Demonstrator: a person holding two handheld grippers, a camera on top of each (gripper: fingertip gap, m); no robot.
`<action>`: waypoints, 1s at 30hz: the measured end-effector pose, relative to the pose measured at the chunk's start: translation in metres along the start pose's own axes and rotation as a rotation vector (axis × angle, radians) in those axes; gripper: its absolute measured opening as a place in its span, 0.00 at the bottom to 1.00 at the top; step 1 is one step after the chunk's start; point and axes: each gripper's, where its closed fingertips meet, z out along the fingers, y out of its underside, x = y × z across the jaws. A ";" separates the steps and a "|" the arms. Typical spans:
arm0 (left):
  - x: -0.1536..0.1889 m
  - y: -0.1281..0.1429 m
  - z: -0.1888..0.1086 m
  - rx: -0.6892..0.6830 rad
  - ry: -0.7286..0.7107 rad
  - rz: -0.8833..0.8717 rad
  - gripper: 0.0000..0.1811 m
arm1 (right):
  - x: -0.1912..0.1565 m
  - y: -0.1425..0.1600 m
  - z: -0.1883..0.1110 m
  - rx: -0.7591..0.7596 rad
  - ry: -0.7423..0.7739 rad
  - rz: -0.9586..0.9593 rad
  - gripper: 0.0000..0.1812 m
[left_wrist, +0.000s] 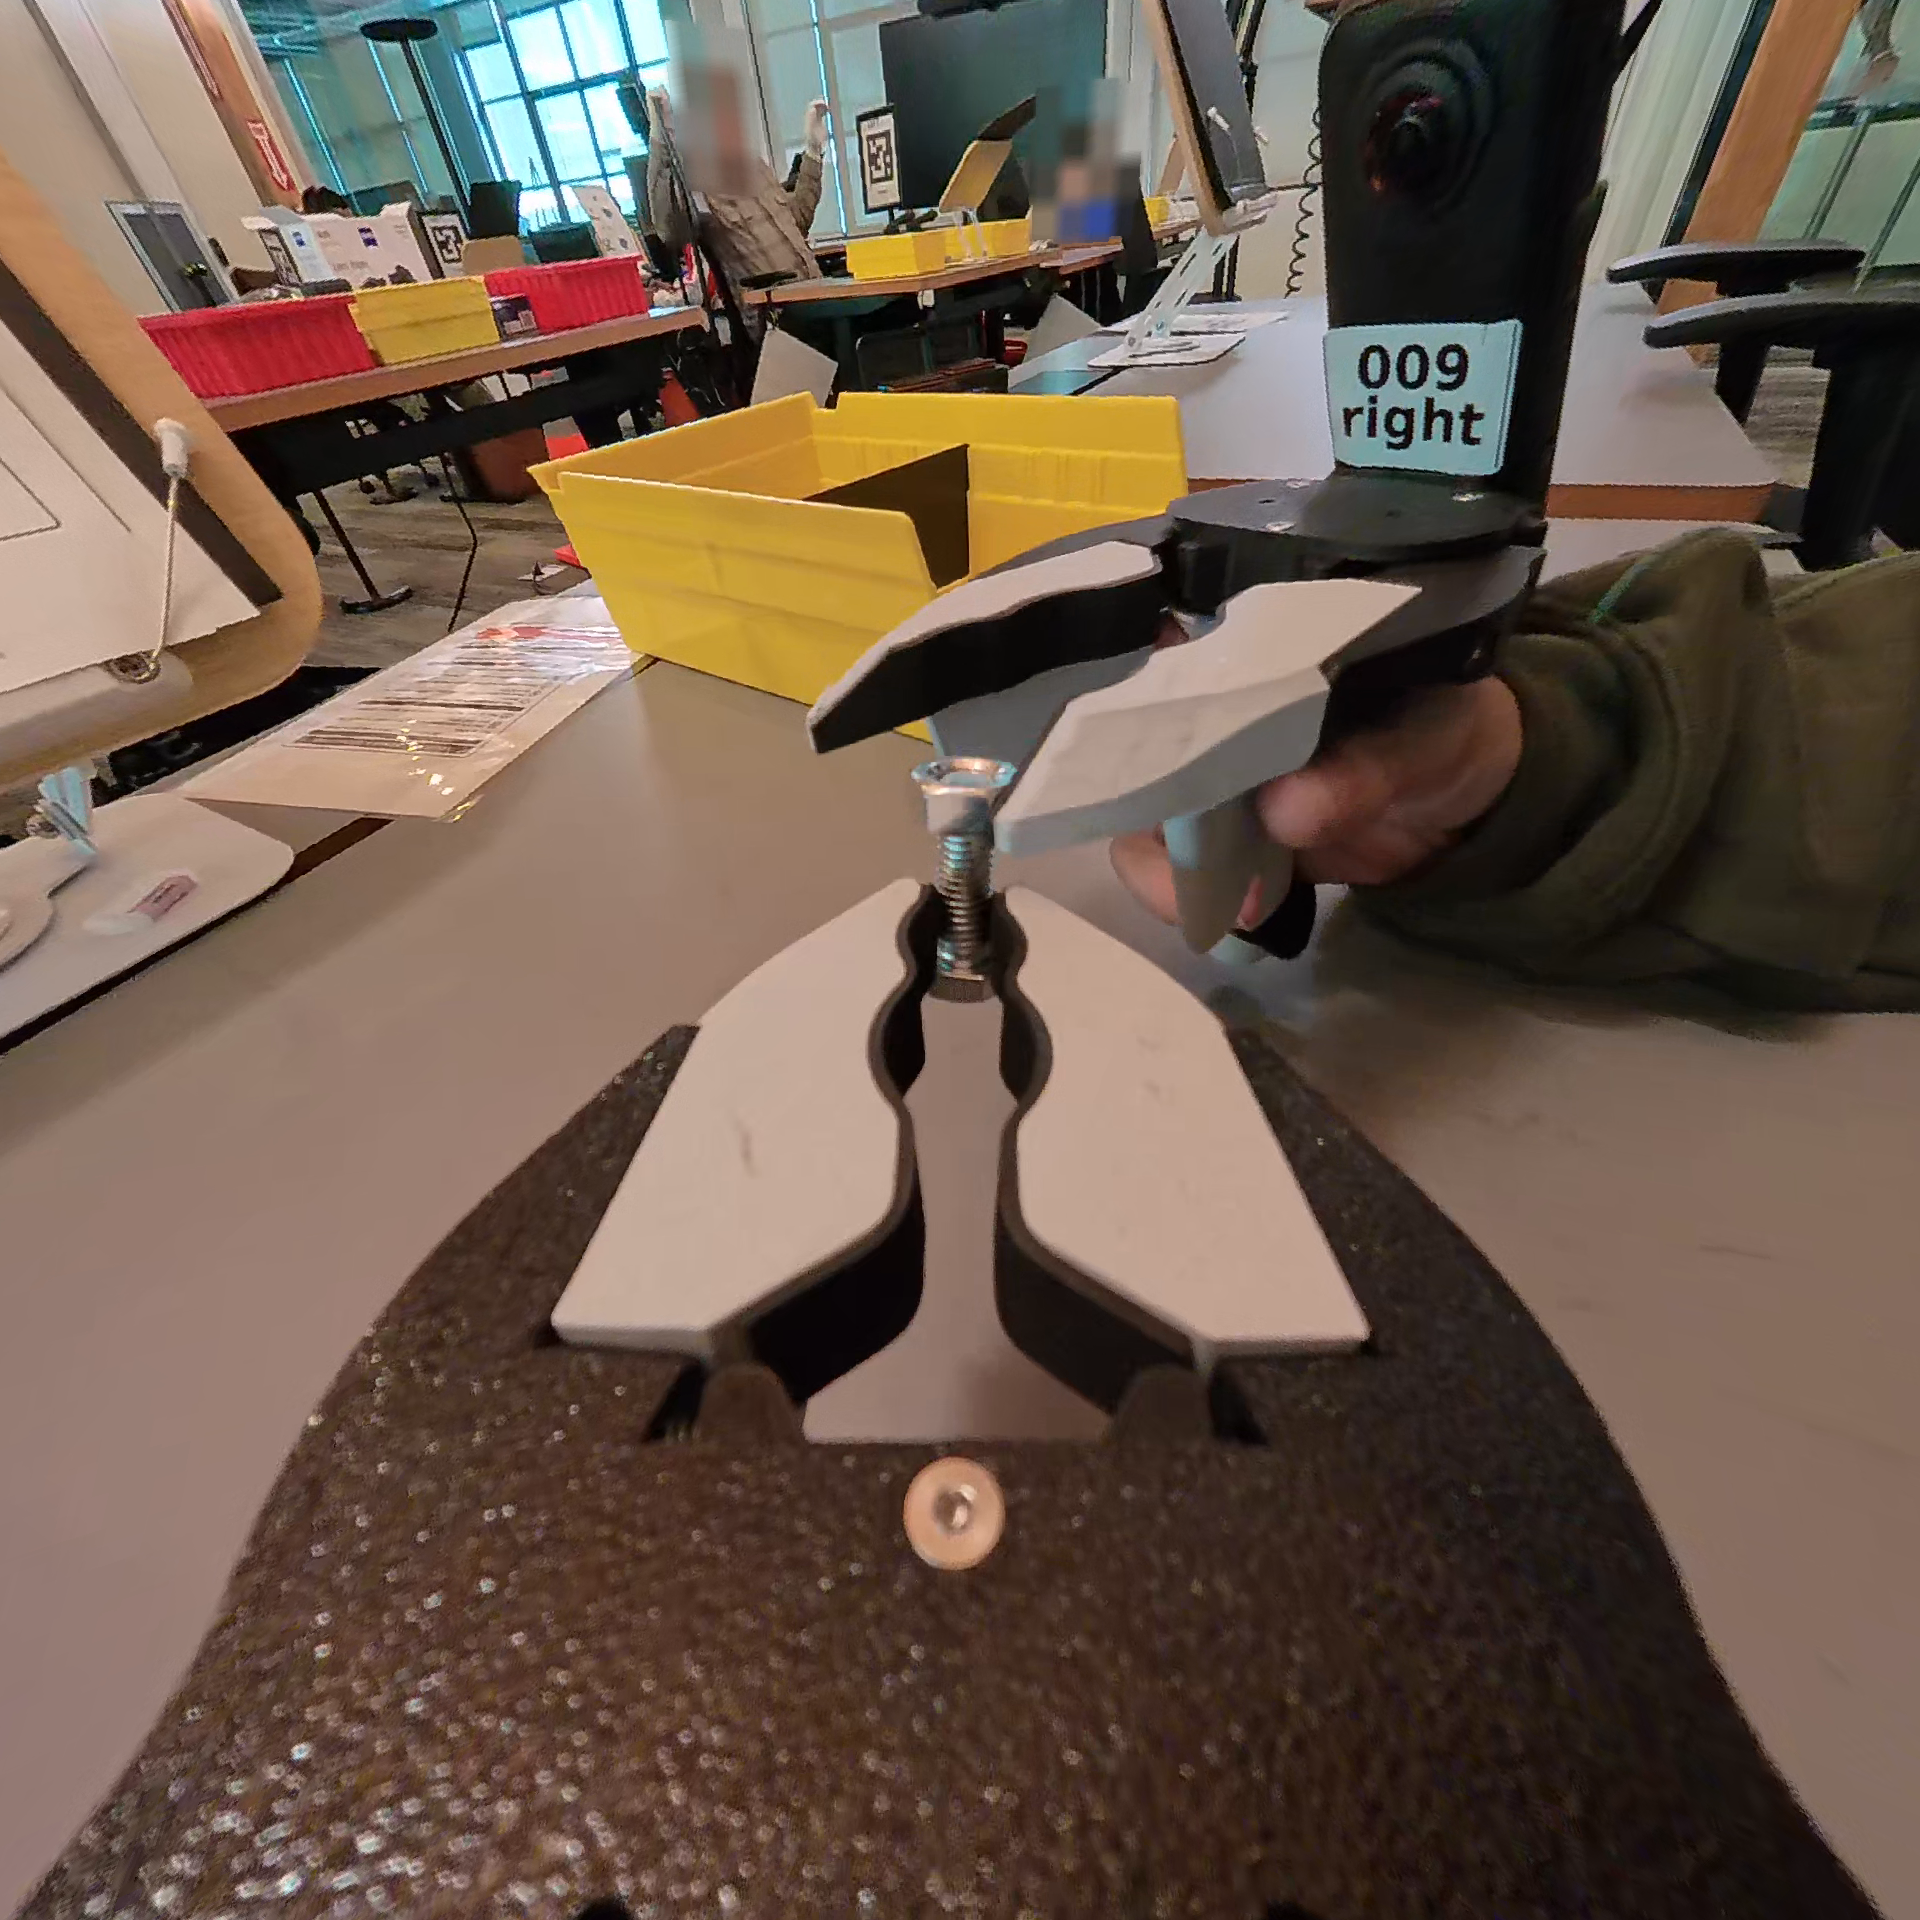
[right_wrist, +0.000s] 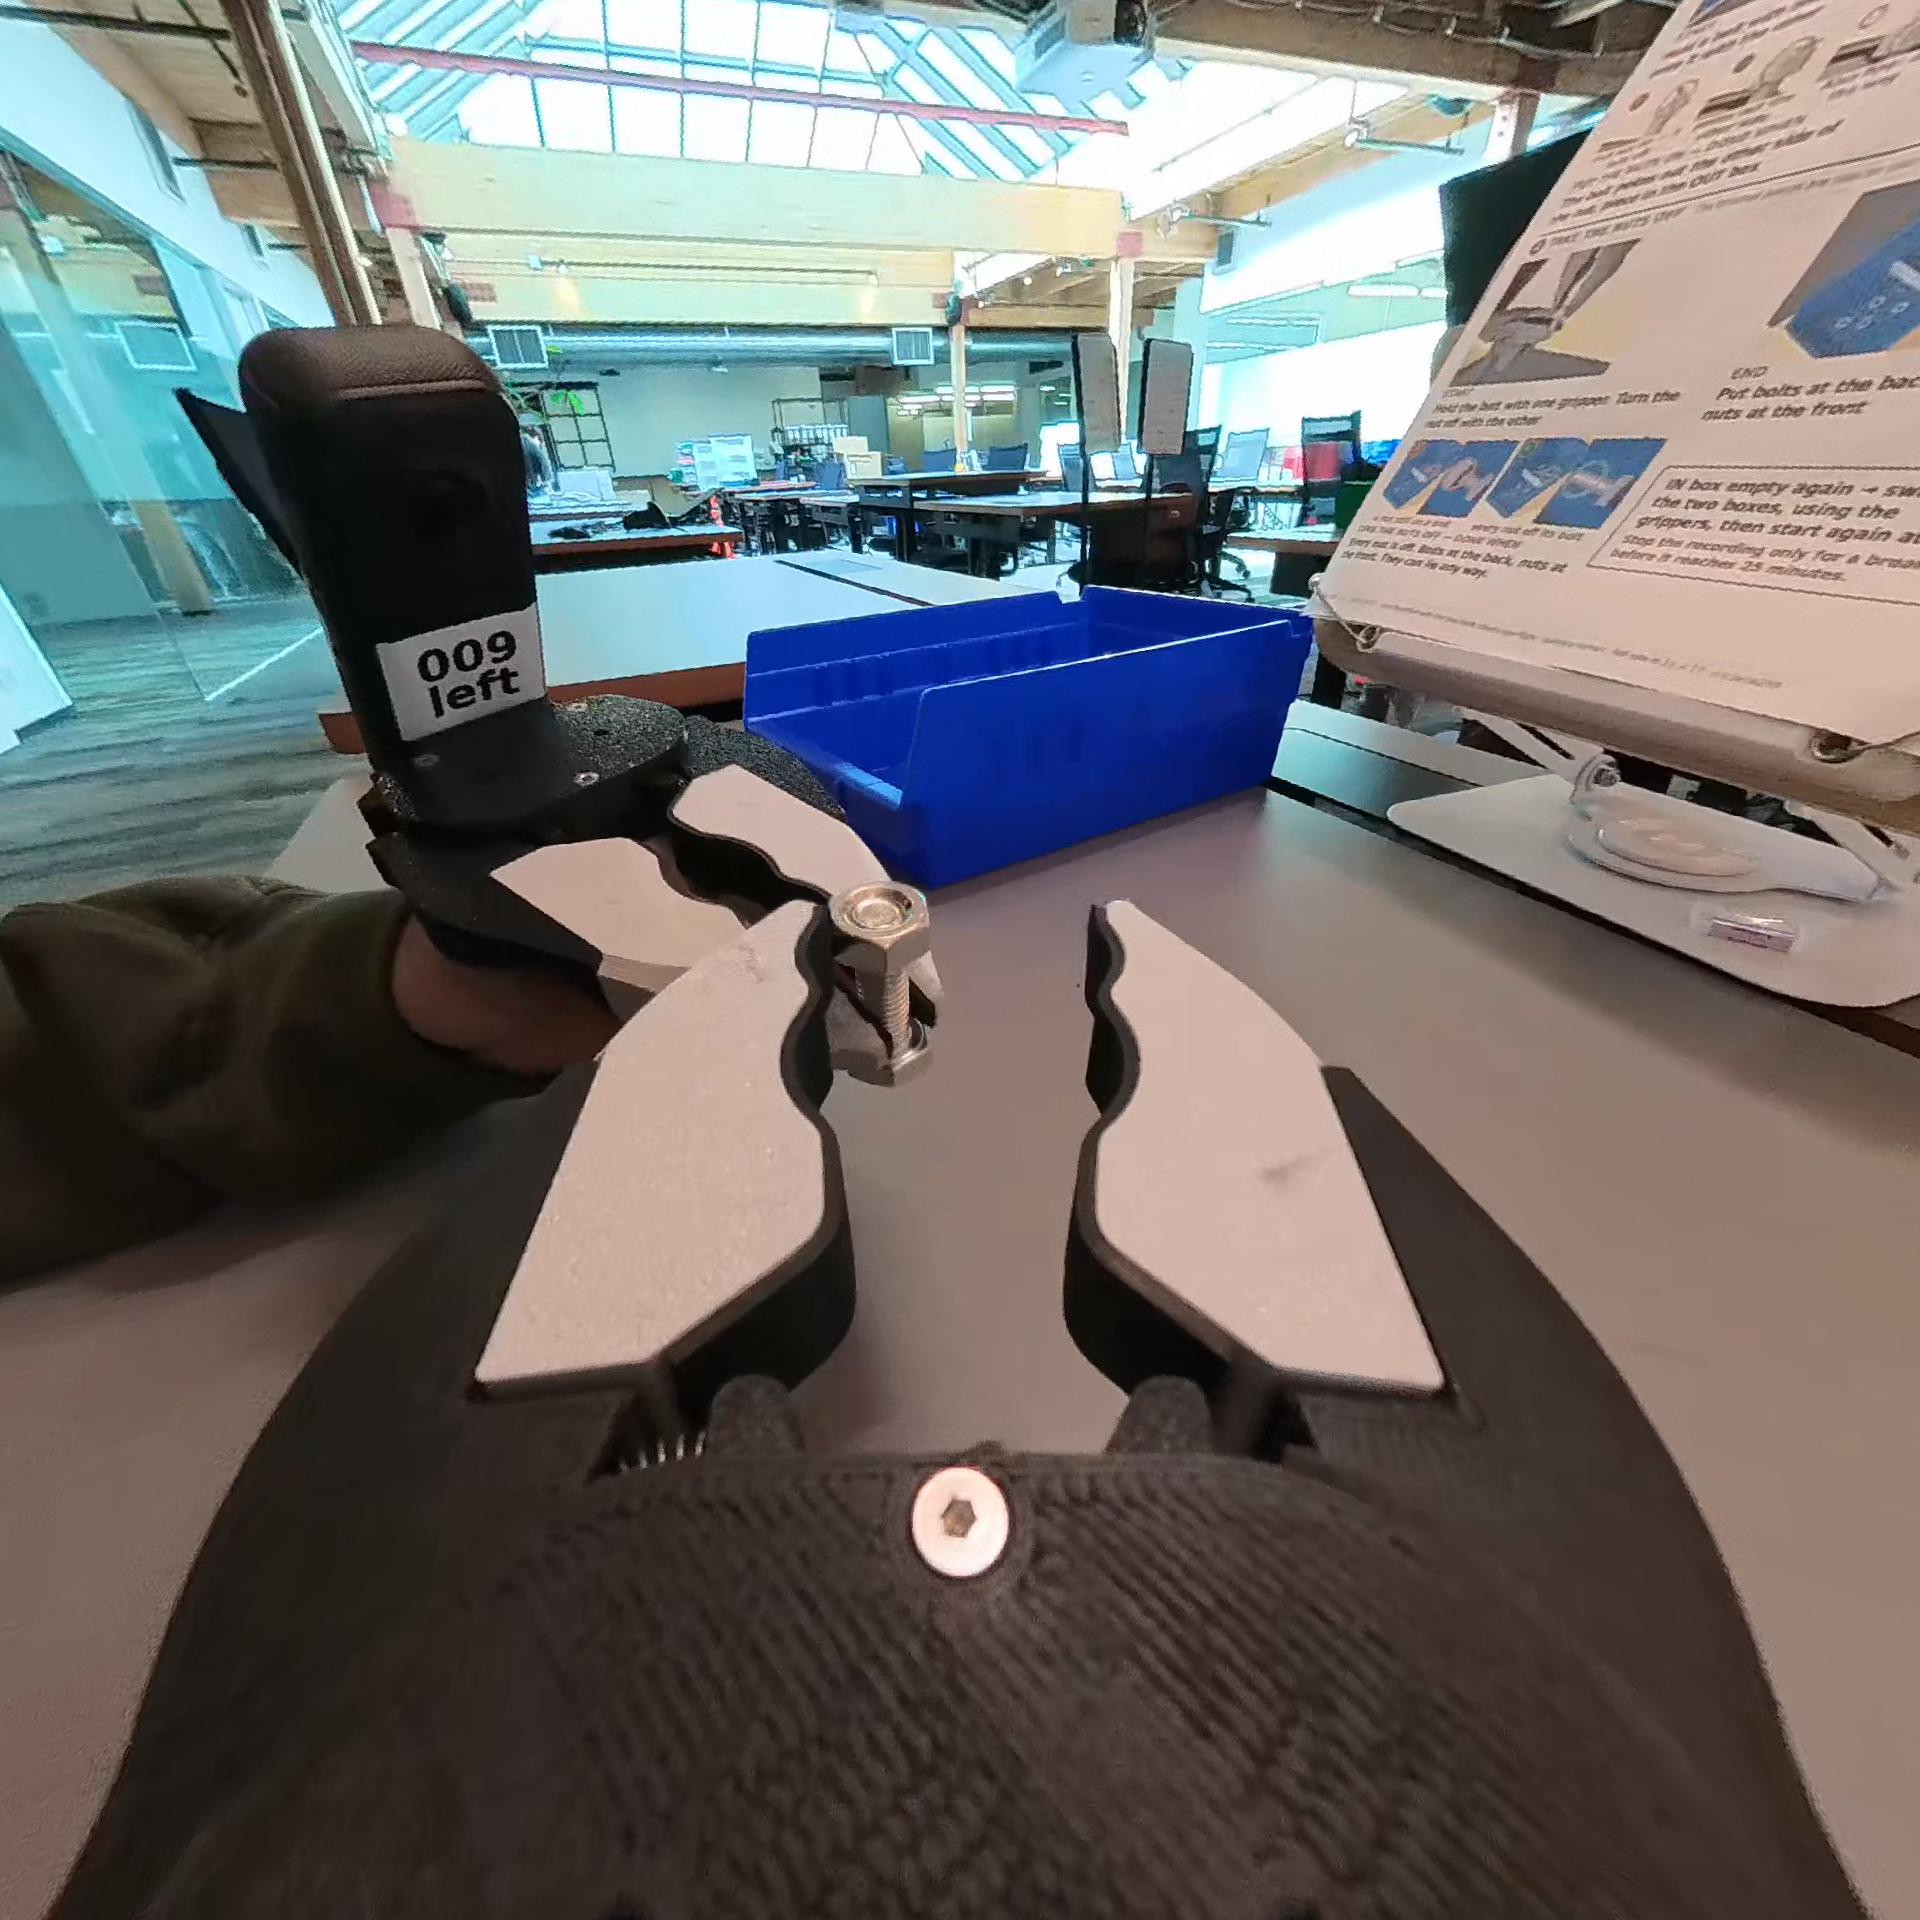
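- Left gripper, frame centre: fingers closed on the lower end of an upright bolt.
- Right gripper: fingers wide apart, empty, left finger beside the bolt's nut.
- Yellow bin behind; blue bin upper centre.

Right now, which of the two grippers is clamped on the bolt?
The left gripper: its fingers pinch the bolt upright by the lower shank. The right gripper is spread open beside the bolt's upper end, gripping nothing.

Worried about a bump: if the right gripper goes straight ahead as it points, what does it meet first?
Probably the blue bin; the right gripper is open, and the bolt sits at its left finger, though depth is unclear.
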 end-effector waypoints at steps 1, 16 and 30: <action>0.000 0.001 0.000 -0.001 -0.001 -0.001 0.05 | 0.001 0.000 0.000 -0.004 0.003 0.001 0.27; -0.015 -0.006 -0.010 0.071 -0.026 -0.080 0.05 | 0.039 0.001 -0.017 -0.036 0.136 0.017 0.31; -0.001 -0.010 -0.003 0.100 0.015 -0.066 0.05 | 0.005 -0.012 -0.004 0.077 0.016 0.052 0.26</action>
